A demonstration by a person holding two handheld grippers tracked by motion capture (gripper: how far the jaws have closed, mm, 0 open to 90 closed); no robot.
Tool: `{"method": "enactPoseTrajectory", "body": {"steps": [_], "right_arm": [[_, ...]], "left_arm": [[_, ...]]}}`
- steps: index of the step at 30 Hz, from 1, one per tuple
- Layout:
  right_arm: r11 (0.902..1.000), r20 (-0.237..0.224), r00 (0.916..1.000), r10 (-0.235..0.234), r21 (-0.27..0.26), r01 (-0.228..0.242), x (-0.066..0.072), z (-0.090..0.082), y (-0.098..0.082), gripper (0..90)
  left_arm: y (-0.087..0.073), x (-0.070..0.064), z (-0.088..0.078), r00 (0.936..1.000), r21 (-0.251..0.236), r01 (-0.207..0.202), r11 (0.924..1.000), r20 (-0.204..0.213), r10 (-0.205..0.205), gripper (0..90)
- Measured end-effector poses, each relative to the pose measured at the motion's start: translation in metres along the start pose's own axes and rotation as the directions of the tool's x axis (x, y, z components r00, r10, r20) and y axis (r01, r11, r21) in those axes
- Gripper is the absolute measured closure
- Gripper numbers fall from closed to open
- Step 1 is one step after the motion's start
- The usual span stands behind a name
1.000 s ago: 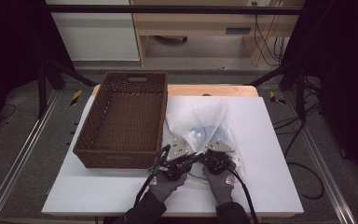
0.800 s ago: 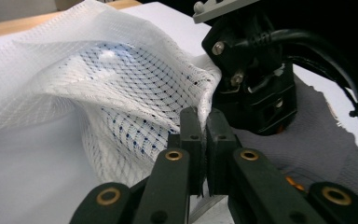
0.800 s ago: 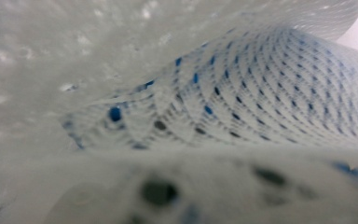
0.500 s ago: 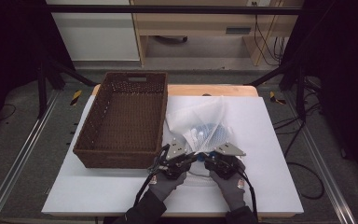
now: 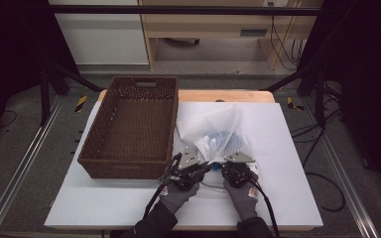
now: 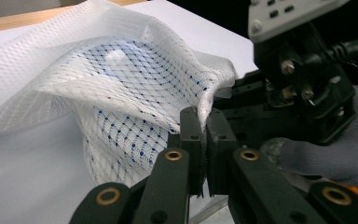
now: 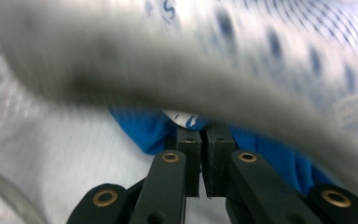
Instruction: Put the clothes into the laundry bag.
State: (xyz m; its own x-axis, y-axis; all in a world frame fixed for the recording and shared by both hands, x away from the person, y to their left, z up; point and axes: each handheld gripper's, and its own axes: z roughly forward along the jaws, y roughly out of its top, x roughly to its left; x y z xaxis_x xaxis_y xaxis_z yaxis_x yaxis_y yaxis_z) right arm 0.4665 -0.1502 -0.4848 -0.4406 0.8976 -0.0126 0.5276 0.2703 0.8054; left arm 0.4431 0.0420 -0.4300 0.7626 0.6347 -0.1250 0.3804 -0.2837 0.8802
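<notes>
Two grippers clamped: left gripper point(image 6: 204, 140) pinches mesh bag point(image 5: 218, 134) edge; right gripper point(image 7: 204, 140), jaws just closing, grips inside it; bag on table point(image 5: 287, 163), just right of wicker basket point(image 5: 129, 129), long axis running away from hands.

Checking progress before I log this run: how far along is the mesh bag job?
Done: the left tongs are shut on the edge of the white mesh bag. In hand: the right tongs have just closed at something blue inside the bag's mouth; whether they grip it is unclear. Left: the wicker basket beside the bag looks empty, so nothing appears moved into it.
</notes>
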Motion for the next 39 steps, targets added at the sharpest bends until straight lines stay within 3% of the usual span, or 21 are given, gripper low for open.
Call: {"method": "enactPoseTrajectory", "body": {"steps": [5,7,8,9,10,12,14,16,18,19,22,25,26,30,39], "right_arm": [[0.9998,0.011,0.9997,0.020,0.009,-0.020,-0.002,0.009,0.003,84.3],[1.0000,0.012,0.9999,0.003,0.008,-0.003,-0.004,0.007,0.003,80.2],[1.0000,-0.006,1.0000,0.003,-0.002,-0.003,-0.005,-0.003,0.001,72.4],[1.0000,-0.006,1.0000,0.003,-0.002,-0.003,-0.005,-0.003,0.001,72.4],[0.9993,-0.042,0.9991,-0.001,-0.036,-0.001,-0.006,-0.017,-0.002,68.6],[0.9986,-0.051,0.9986,-0.011,-0.051,0.009,-0.007,-0.025,-0.003,67.4],[0.9958,-0.108,0.9941,-0.012,-0.092,0.002,-0.011,-0.055,-0.010,65.0],[0.9933,-0.138,0.9904,-0.008,-0.115,-0.008,-0.016,-0.069,-0.015,64.2],[0.9919,-0.136,0.9907,-0.001,-0.126,-0.016,-0.019,-0.077,-0.016,63.9],[0.9867,-0.129,0.9914,0.018,-0.158,-0.039,-0.027,-0.091,-0.016,63.8],[0.9834,-0.095,0.9950,0.032,-0.175,-0.048,-0.035,-0.095,-0.014,63.0],[0.9861,-0.037,0.9979,0.054,-0.156,-0.059,-0.049,-0.087,-0.015,61.6],[0.9861,-0.037,0.9979,0.054,-0.156,-0.059,-0.049,-0.087,-0.015,61.6],[0.9953,0.050,0.9956,0.079,-0.060,-0.076,-0.071,-0.071,-0.029,61.7],[0.9951,0.110,0.9895,0.094,0.020,-0.097,-0.090,-0.056,-0.040,61.7]], "left_arm": [[-0.002,-0.001,0.003,1.0000,0.016,-0.004,0.9999,0.001,0.004,87.2],[-0.003,-0.001,0.004,1.0000,0.020,-0.006,0.9998,0.000,0.006,87.0],[-0.004,0.000,0.004,1.0000,0.021,-0.007,0.9997,-0.003,0.007,86.8],[-0.004,0.000,0.004,1.0000,0.021,-0.007,0.9997,-0.003,0.007,86.6],[-0.004,0.001,0.003,1.0000,0.021,-0.005,0.9998,-0.006,0.005,86.4],[-0.004,0.001,0.003,1.0000,0.021,-0.003,0.9998,-0.007,0.003,86.0],[-0.003,0.002,-0.002,0.9999,0.019,-0.002,0.9998,-0.010,0.002,82.0],[-0.002,0.002,-0.007,0.9999,0.017,-0.002,0.9998,-0.014,0.002,79.2],[-0.002,0.002,-0.010,0.9999,0.016,-0.002,0.9999,-0.016,0.002,77.5],[-0.002,0.002,-0.014,0.9999,0.015,-0.004,0.9999,-0.015,0.004,72.8],[-0.004,0.001,-0.023,0.9998,0.020,-0.007,0.9998,-0.018,0.007,69.5],[-0.015,0.001,-0.036,0.9995,0.038,-0.004,0.9993,-0.030,0.005,65.7],[-0.015,0.001,-0.036,0.9995,0.038,-0.004,0.9993,-0.030,0.005,65.5],[-0.036,0.002,-0.044,0.9983,0.082,0.011,0.9966,-0.057,-0.006,66.4],[-0.063,0.008,-0.027,0.9916,0.170,0.036,0.9848,-0.129,-0.014,71.1]]}}
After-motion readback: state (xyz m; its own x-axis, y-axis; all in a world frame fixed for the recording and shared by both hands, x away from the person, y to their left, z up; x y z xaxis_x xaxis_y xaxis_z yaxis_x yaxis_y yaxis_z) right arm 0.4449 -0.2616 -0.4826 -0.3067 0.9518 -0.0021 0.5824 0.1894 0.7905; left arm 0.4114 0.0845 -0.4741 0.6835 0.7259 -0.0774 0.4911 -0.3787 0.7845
